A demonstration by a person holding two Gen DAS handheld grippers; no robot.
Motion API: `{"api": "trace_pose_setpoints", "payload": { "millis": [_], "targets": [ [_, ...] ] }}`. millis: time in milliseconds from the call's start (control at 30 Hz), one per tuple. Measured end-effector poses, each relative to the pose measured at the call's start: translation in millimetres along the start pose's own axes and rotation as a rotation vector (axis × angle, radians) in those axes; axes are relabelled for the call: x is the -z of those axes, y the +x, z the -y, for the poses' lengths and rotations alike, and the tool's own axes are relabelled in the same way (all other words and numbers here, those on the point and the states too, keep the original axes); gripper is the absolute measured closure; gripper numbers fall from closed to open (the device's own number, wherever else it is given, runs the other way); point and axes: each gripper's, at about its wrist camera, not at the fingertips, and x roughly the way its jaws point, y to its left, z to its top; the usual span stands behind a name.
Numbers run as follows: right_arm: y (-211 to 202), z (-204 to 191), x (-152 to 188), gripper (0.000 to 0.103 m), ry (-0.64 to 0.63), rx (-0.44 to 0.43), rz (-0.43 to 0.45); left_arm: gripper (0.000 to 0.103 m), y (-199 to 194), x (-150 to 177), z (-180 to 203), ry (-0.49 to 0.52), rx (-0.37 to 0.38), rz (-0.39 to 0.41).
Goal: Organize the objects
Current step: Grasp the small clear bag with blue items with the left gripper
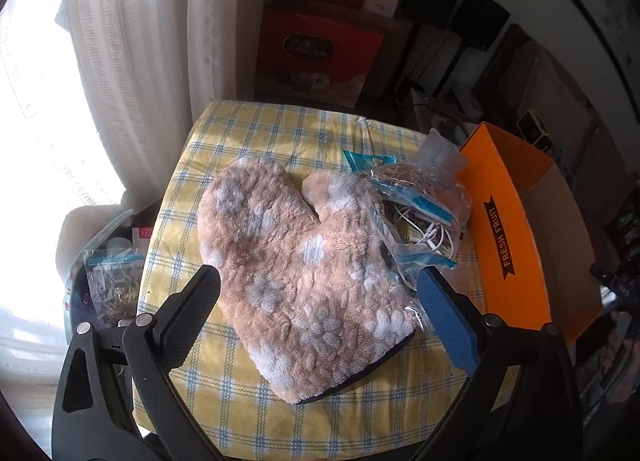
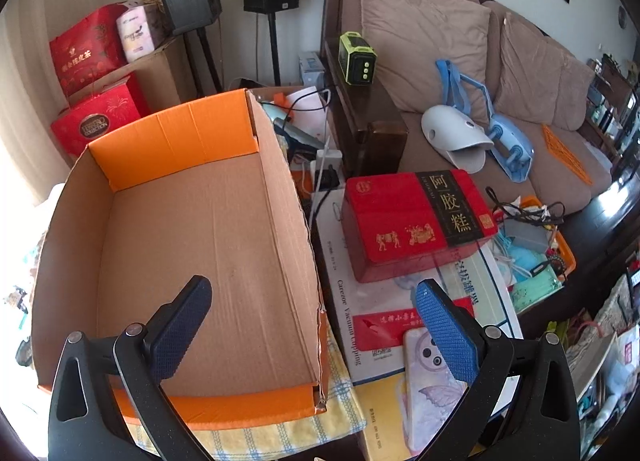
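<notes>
The left gripper (image 1: 318, 293), jaws spread and straddling nothing yet, is hovering over the plush mitt (image 1: 296, 261) lying mid-table, soft, light and floppy, likely best pinched at its 5 o'clock cuff, while the right gripper (image 2: 314, 303) is gaping over the box (image 2: 192, 229).
</notes>
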Motion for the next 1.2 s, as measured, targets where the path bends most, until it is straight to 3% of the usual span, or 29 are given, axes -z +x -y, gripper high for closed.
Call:
{"api": "trace_pose_setpoints", "payload": {
  "millis": [167,267,333,433,600,700,833,900,1000,1200],
  "targets": [
    [13,0,2,0.006,0.007,-0.052,-0.049,0.006,-13,-5,4,-0.023,0.055,0.027],
    [19,-2,3,0.025,0.000,-0.061,-0.076,0.006,-18,-7,8,-0.018,0.087,0.032],
    [24,-4,4,0.044,-0.013,-0.064,-0.098,0.006,-15,-9,15,-0.002,0.094,0.019],
    [34,-10,6,0.061,-0.053,-0.060,-0.132,0.008,-4,-9,25,0.026,0.081,-0.008],
    [49,-13,10,0.064,-0.078,-0.072,-0.184,0.015,16,-5,34,0.029,0.094,-0.067],
    [47,-18,14,0.074,-0.127,-0.049,-0.160,0.030,22,-2,35,0.036,0.090,-0.085],
    [44,-20,17,0.083,-0.160,-0.071,-0.151,0.041,25,2,36,0.042,0.096,-0.100],
    [44,-22,18,0.084,-0.187,-0.071,-0.139,0.046,26,3,37,0.048,0.093,-0.105],
    [50,-23,19,0.088,-0.215,-0.058,-0.126,0.062,28,4,38,0.059,0.089,-0.122],
    [50,-24,22,0.091,-0.267,-0.069,-0.107,0.078,25,6,44,0.091,0.069,-0.116]
  ]
}}
